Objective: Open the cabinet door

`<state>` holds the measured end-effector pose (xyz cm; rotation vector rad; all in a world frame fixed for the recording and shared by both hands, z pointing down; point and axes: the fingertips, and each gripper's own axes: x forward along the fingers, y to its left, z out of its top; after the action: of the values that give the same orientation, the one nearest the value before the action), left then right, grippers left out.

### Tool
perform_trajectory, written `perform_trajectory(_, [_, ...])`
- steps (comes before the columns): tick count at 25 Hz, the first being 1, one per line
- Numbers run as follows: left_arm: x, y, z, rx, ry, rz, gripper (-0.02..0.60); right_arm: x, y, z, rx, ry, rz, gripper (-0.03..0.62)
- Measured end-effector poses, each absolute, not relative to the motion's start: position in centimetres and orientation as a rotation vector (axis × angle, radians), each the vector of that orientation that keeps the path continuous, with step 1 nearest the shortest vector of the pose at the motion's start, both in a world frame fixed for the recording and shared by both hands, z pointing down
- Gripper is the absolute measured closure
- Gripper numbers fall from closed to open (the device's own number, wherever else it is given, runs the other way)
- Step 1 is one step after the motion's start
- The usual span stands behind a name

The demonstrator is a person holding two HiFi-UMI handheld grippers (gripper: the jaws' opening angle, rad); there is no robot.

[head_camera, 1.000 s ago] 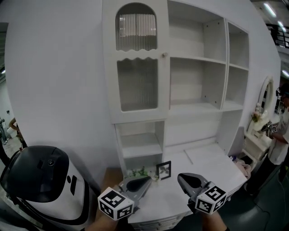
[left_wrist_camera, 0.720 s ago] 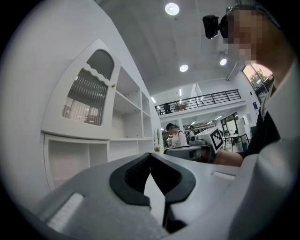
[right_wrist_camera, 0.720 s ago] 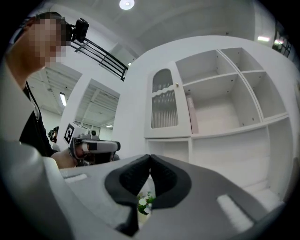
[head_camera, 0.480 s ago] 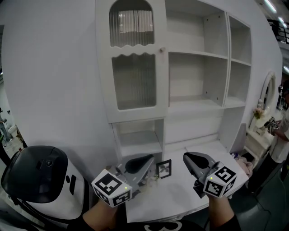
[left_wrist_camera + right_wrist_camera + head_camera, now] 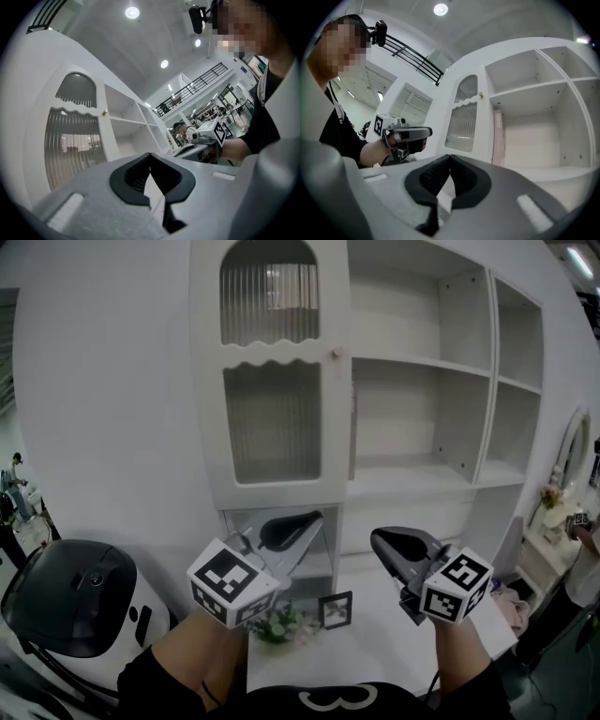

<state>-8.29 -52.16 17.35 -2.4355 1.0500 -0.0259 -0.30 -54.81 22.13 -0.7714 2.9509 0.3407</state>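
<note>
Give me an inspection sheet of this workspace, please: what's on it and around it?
Surface: white desk top.
Job's things: cabinet door closed; its small knob untouched.
Clutter: picture frame, small plant.
Grippers: left claw and right claw both shut, empty, held short of the cabinet.
Cables: nothing seen.
Surroundings: open shelves, black-and-white machine, mirrored dresser.

White open shelves [image 5: 412,413] stand against a plain white wall [image 5: 112,427], with round ceiling lights [image 5: 131,12] glowing overhead.
</note>
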Motion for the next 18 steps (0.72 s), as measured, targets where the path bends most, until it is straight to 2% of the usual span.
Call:
perform_trajectory(8, [-6.6,-57.7,10.3,-2.222,1.095,-0.062,0.574,0.1,-58.9,20.8,-0.718,3.016,0.487,0.592])
perform_trajectory(14, [-6.6,-61.0,5.6,-1.992,1.148,-0.140,0.568,0.2,-61.8,22.1,-0.684,3.052,0.440,0.592])
perform_trajectory(15, [-6.7,-61.5,4.7,-1.965,1.163,-0.142,0.559,0.3,-62.2,22.3,-0.675,3.056,0.434,0.592])
perform_trajectory(17, [-6.9,-62.3,2.8,-1.915,1.187,-0.146,0.484,0.2,-62.8,22.4,-0.657,3.063,0.436,0.592])
perform_trajectory(18, [-6.9,-62.7,1.8,-1.891,1.199,-0.143,0.477,0.2,-63.0,22.4,-0.648,3.062,0.438,0.592])
